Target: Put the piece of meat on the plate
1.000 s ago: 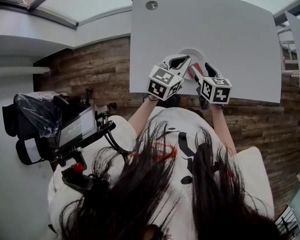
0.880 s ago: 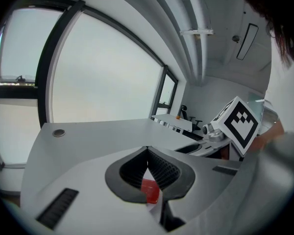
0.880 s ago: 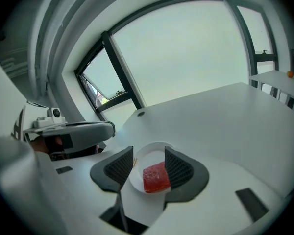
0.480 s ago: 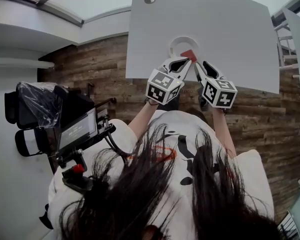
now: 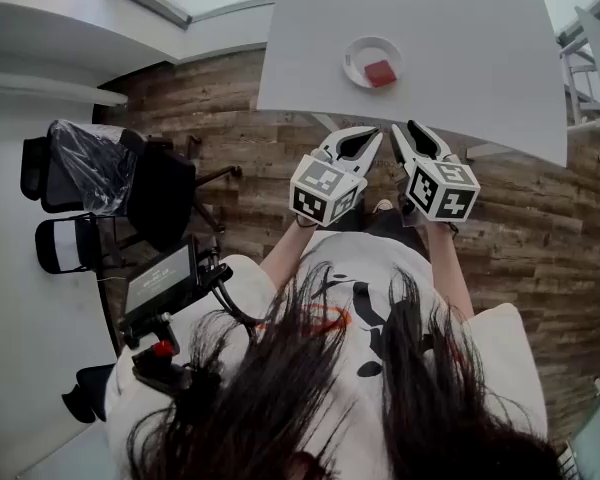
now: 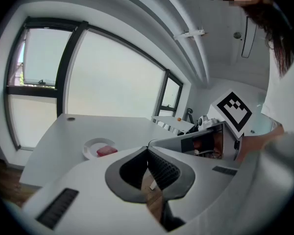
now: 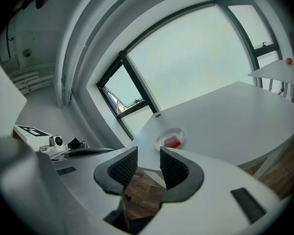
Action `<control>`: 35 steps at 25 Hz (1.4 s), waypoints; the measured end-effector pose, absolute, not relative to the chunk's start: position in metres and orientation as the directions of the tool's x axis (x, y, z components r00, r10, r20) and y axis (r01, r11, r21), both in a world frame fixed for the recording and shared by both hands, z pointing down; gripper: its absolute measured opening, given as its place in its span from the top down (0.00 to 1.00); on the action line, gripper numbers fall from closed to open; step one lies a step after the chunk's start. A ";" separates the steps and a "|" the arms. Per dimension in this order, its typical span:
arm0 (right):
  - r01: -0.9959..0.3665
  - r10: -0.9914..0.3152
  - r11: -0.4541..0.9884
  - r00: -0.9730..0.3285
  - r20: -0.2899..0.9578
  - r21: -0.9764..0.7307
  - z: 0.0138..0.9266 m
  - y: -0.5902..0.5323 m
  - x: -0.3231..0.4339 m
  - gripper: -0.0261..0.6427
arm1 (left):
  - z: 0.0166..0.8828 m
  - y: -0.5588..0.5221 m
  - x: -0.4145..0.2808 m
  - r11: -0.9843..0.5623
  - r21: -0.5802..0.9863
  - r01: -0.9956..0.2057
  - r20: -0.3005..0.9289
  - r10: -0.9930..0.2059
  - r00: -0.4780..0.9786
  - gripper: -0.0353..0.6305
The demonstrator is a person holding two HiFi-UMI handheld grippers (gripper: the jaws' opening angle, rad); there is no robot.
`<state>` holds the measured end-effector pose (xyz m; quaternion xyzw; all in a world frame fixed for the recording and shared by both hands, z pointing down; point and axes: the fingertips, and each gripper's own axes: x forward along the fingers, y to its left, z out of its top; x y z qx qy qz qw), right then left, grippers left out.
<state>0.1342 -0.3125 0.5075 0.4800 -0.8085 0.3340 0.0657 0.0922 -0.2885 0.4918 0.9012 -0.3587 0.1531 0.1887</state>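
Meat on plate, nothing held

Found the meat, a small red block, lying flat inside the round white plate, toward its right side in the head view. Saw the plate resting on the white table, nearer the front edge than the far one and well apart from both tools. Noted a small round cap set in the tabletop beyond the plate. Caught the left gripper with its jaws pressed together at the tips and nothing pinched between them. Caught the right gripper with its ribbed pads standing narrowly apart, parallel, gripping nothing; saw only wooden floor and a bit of the table's edge through the gap. Placed both grippers side by side above the floor, short of the table's near edge, pointing toward the plate, close together but not touching. Made out a marker cube on each, facing up at the head camera. Spotted a black chair and a plastic-covered bundle off to the left, well clear of the table
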 end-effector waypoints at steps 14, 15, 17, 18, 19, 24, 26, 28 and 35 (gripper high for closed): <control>-0.783 -0.725 0.311 -0.563 0.398 -0.539 0.508 -0.234 0.113 0.74 | 0.487 -0.200 0.067 -0.643 0.200 -0.739 0.437 -0.617 0.655 0.94; -0.783 -0.728 0.312 -0.561 0.395 -0.538 0.507 -0.231 0.109 0.74 | 0.486 -0.195 0.063 -0.646 0.198 -0.737 0.436 -0.615 0.657 0.94; -0.782 -0.731 0.314 -0.561 0.389 -0.538 0.504 -0.225 0.099 0.74 | 0.484 -0.186 0.052 -0.651 0.195 -0.734 0.431 -0.615 0.660 0.94; -0.781 -0.732 0.315 -0.561 0.386 -0.539 0.502 -0.221 0.092 0.74 | 0.483 -0.182 0.045 -0.651 0.193 -0.734 0.429 -0.617 0.660 0.94; -0.780 -0.733 0.316 -0.562 0.383 -0.540 0.500 -0.216 0.085 0.74 | 0.482 -0.177 0.037 -0.649 0.192 -0.736 0.426 -0.620 0.659 0.94; -0.784 -0.736 0.314 -0.558 0.384 -0.536 0.493 -0.178 0.044 0.74 | 0.476 -0.144 -0.009 -0.642 0.196 -0.742 0.409 -0.634 0.656 0.94; -0.790 -0.741 0.304 -0.547 0.389 -0.533 0.492 -0.160 0.030 0.74 | 0.474 -0.128 -0.025 -0.649 0.204 -0.732 0.399 -0.628 0.668 0.94; -0.793 -0.747 0.293 -0.538 0.390 -0.533 0.491 -0.146 0.015 0.74 | 0.472 -0.112 -0.040 -0.667 0.212 -0.714 0.387 -0.613 0.688 0.94; -0.817 -0.803 0.238 -0.470 0.367 -0.526 0.480 -0.093 -0.025 0.74 | 0.478 -0.049 -0.080 -0.733 0.225 -0.642 0.370 -0.545 0.752 0.94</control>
